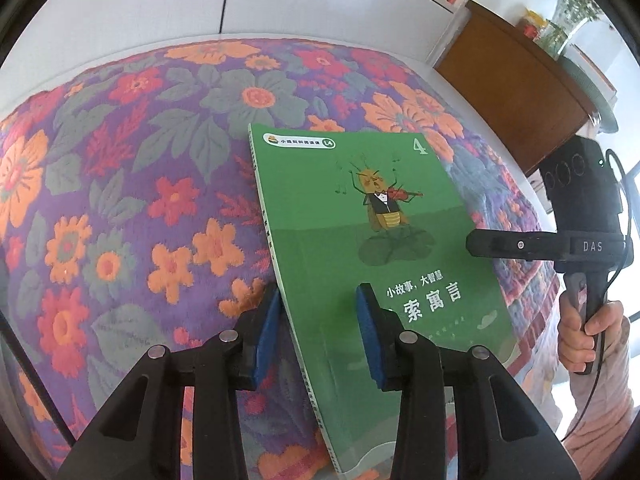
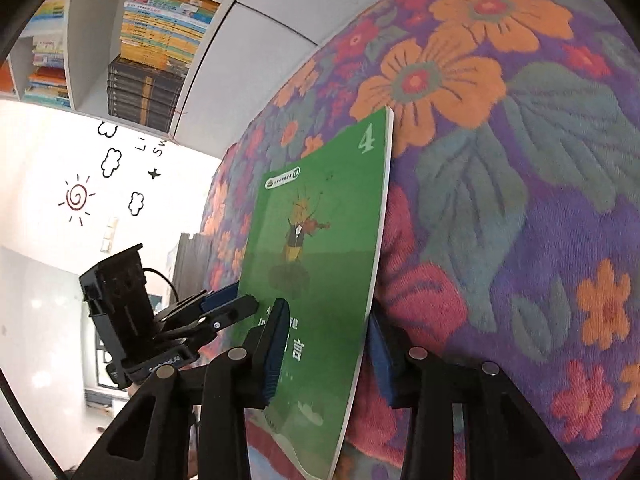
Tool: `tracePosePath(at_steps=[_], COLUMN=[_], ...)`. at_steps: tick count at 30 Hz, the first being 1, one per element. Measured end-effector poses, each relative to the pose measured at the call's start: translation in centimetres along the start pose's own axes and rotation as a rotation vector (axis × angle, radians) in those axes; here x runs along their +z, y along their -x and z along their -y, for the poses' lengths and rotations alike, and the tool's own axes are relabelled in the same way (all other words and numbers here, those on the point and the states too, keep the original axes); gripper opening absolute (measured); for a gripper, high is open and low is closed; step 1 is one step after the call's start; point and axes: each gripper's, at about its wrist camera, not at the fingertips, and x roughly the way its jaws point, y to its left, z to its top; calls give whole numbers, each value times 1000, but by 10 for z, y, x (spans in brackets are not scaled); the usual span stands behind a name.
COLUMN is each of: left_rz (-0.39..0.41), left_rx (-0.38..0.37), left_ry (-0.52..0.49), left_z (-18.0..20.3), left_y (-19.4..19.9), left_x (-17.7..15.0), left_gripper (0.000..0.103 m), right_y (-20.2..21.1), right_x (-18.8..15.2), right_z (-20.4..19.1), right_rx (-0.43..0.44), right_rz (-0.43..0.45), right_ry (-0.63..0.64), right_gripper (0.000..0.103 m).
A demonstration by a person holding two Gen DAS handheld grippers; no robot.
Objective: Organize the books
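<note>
The left gripper straddles the spine edge of the green book near its lower corner: one blue pad under the spine side, the other over the cover. Whether the pads press cannot be told. The right gripper likewise has the book's opposite long edge between its jaws, with a visible gap at the pad above the cover. Only the left wrist view shows the person's hand on the right handle and a wooden cabinet; only the right view shows shelved books. The book lies over the floral blanket.
</note>
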Motion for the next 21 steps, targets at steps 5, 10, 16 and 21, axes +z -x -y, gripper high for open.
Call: tracePosePath(at_steps=[5,10,16,21], left_rz=[17,34,98,143], left_rx=[5,-40,-53,-65], left_ry=[-10,4,-2,10], left_z=[4,8,13,13], left_y=[8,23,54,76], left_x=[1,2,0,0], left_gripper=[34,34,34,34], right_y=[-3,4,12,20], right_x=[-2,-5,-12,-14], right_z=[-25,-48,-66,-85], right_rx=[-101,-82,-82,-75], right_rz=[15,27,28,47], right_ry=[103,150,167,163], right_gripper=[38,38,38,38])
